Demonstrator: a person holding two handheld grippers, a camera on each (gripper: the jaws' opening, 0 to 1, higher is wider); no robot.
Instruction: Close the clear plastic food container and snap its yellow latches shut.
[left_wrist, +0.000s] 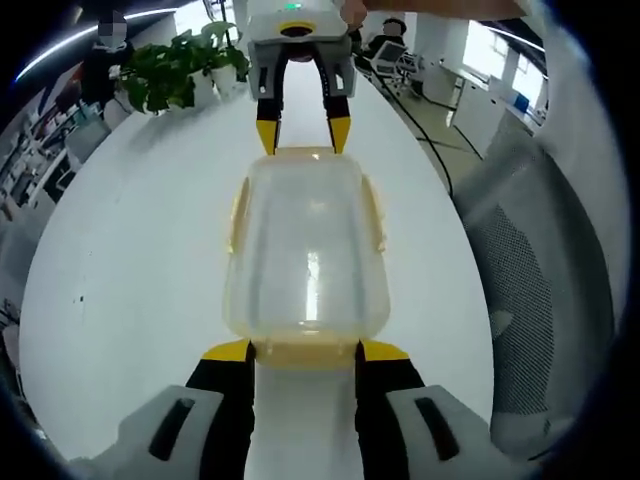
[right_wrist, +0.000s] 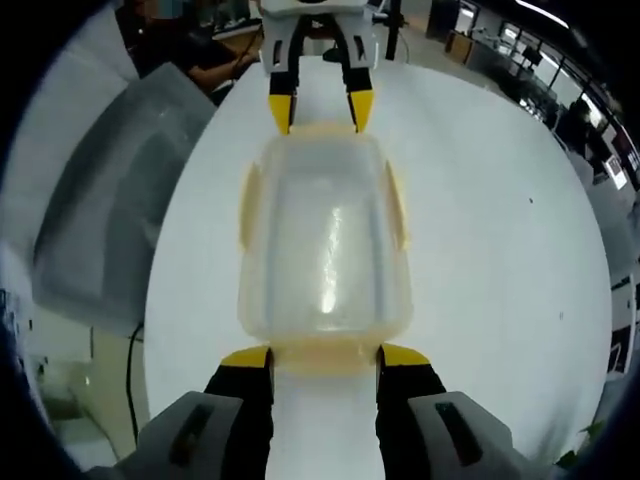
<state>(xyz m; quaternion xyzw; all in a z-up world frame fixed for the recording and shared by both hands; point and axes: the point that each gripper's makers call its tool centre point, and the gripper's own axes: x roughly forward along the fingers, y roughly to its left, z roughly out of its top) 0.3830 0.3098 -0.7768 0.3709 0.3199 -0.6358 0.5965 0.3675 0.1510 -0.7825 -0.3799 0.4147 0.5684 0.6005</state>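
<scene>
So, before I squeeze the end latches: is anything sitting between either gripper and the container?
Nothing visible. The left gripper and right gripper sit at opposite ends of the container, each straddling a yellow end latch, with only bare white table around.

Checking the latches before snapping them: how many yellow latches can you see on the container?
4: on the container, one at each long side, and, and one at each short end, at the left gripper and the right gripper. Whether each is snapped shut is unclear.
</scene>
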